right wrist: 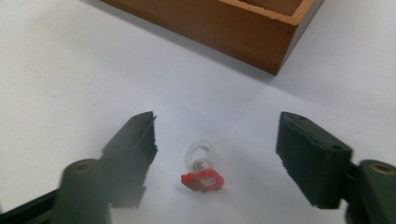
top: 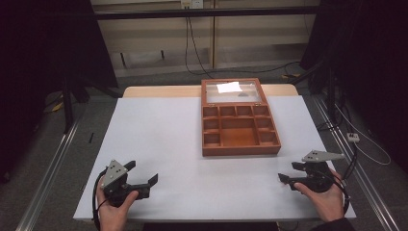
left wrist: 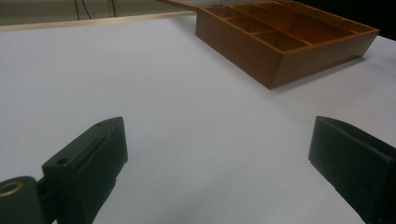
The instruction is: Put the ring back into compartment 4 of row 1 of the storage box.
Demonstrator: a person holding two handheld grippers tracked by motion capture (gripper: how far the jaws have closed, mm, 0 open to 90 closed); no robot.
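Tiny ring between the right gripper's (right wrist: 215, 154) parted jaws — not yet pinched.

The ring (right wrist: 201, 170) lies on the white table (right wrist: 70, 70), a clear loop with a red top: light, small, likely slippery (best pinched across the red part); left gripper (left wrist: 215, 158) wide, empty; wooden box (right wrist: 224, 28) beyond.
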